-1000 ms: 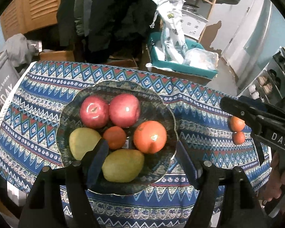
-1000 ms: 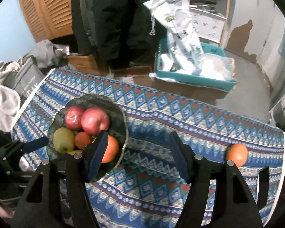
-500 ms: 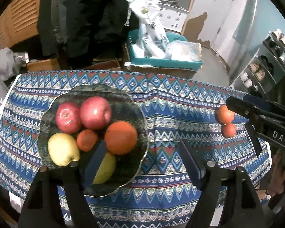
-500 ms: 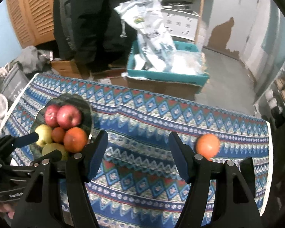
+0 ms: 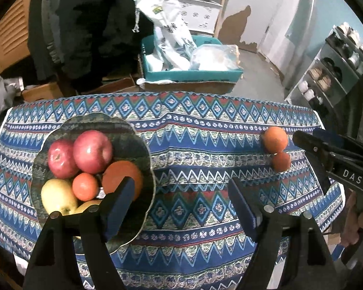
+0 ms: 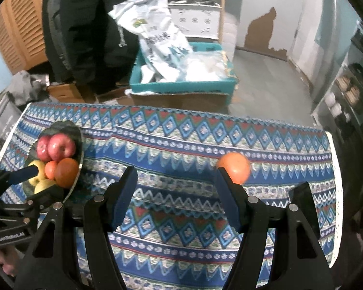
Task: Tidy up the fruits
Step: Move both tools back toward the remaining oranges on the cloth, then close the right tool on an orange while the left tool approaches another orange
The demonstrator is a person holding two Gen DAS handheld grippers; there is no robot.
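— Where are the loose fruits?

— Two oranges sit on the patterned tabletop (image 5: 193,145) at the right of the left wrist view: a larger orange (image 5: 275,138) touching a smaller orange (image 5: 281,161) just below it. The dark glass plate (image 5: 142,149) at lower left already holds two red apples (image 5: 92,151), yellow-green fruit and more oranges.

— And the claws?

— The left claw (image 5: 181,203) stands apart with nothing between its pads, its jaws having just been widening. The right claw (image 6: 174,193) is also apart and empty; its right pad overlaps the larger orange's lower left edge in its own view, with no sign of contact.

— How would that orange handle?

— I judge it firm, round, fairly light, and prone to roll. Pinch it across its widest middle, with the pads on opposite sides.

— Anything unclear?

— The smaller orange is hidden in the right wrist view. On the plate, the left claw's finger covers part of the big orange and the lowest yellow fruit.
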